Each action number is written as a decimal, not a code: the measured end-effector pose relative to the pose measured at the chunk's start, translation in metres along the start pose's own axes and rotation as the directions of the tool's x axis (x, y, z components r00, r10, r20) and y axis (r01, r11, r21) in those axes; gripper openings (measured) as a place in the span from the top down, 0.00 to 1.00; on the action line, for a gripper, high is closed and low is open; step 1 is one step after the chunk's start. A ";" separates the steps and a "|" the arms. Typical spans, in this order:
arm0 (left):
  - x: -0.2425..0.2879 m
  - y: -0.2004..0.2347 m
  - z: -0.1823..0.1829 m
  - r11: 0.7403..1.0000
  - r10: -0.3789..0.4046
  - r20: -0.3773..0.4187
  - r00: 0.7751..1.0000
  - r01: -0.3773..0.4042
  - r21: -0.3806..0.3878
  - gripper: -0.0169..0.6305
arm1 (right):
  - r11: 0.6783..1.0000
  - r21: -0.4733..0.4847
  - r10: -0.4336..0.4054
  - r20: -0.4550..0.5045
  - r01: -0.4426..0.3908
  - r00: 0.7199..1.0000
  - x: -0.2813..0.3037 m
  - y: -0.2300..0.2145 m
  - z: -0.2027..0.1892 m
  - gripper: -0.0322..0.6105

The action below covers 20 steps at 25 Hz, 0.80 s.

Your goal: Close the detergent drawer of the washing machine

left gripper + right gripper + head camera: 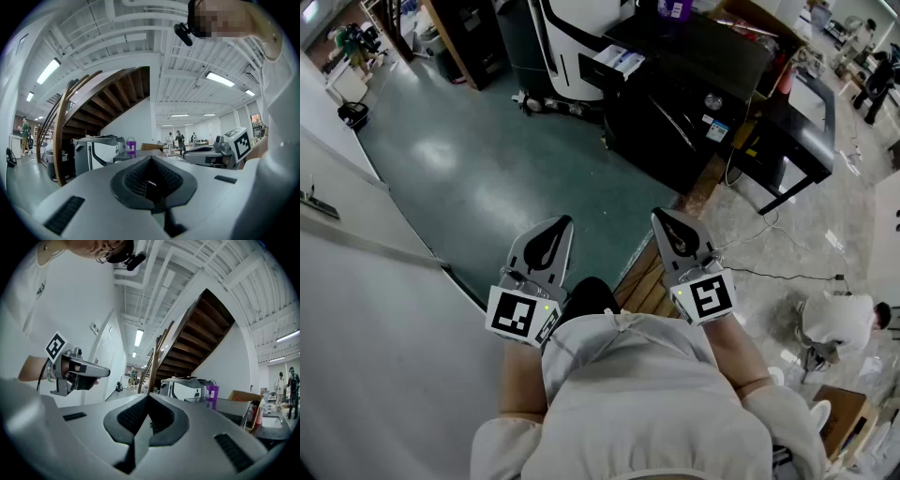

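The white washing machine (pixel 574 33) stands far ahead at the top of the head view, with a pale drawer (pixel 617 61) sticking out of its front. It also shows small in the left gripper view (pixel 99 153) and the right gripper view (pixel 183 387). My left gripper (pixel 551 234) and right gripper (pixel 672 230) are held side by side close to my body, well short of the machine. Both are shut with nothing between the jaws, as seen in the left gripper (pixel 151 180) and right gripper (pixel 146 416) views.
A black cabinet (pixel 684 94) sits right of the machine, with a purple container (pixel 675 9) on top. A black table (pixel 802 127) and cables lie further right. A wooden staircase (pixel 197 329) rises behind. A white wall (pixel 356 309) runs along my left. Green floor (pixel 487 169) lies ahead.
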<state>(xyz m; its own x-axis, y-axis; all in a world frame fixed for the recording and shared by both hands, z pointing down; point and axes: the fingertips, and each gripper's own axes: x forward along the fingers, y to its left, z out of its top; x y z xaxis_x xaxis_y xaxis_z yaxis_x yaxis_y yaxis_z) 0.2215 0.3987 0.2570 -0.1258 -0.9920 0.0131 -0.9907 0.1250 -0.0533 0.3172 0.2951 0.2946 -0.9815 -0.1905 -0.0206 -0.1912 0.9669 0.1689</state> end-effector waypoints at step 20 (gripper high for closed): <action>0.018 0.011 -0.015 0.999 0.020 -0.036 0.999 -0.021 -0.030 0.95 | 0.998 0.050 -0.029 -0.016 0.029 0.999 0.011 -0.018 -0.018 0.95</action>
<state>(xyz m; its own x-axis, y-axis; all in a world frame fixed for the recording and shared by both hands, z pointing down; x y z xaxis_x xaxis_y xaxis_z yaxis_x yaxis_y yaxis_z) 0.2080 0.3826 0.2712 -0.1477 -0.9879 0.0481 -0.9889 0.1467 -0.0240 0.3098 0.2728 0.3088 -0.9753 -0.2208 -0.0097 -0.2204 0.9682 0.1186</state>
